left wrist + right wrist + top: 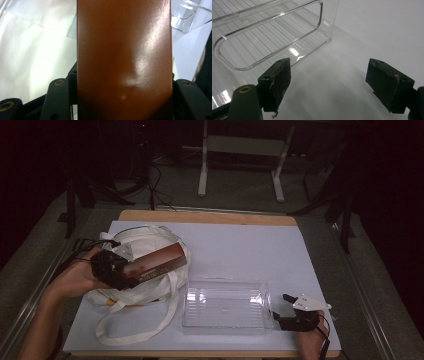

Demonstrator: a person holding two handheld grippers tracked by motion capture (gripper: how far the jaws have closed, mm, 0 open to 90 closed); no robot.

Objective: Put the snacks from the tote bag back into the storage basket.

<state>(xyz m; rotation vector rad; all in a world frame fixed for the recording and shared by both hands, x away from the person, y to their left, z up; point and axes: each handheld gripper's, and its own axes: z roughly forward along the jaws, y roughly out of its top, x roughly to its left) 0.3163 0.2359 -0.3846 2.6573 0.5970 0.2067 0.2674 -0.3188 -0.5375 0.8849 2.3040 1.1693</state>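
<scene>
High view: a clear, ribbed plastic bin [226, 309] sits empty on the white tabletop [250, 250], just right of a limp cream cloth bag [145, 270]. The left gripper [131, 268] holds a long, glossy brown box [160, 262] above the bag, slanting up to the right; the forearm enters from the lower left. The right gripper [283, 307] rests at the bin's right end.

Left gripper view: the jaws pinch the box [123, 55] by its sides, with the bag [32, 55] beneath.

Right gripper view: the jaws stand spread with nothing between, one beside the bin [269, 32] wall.
</scene>
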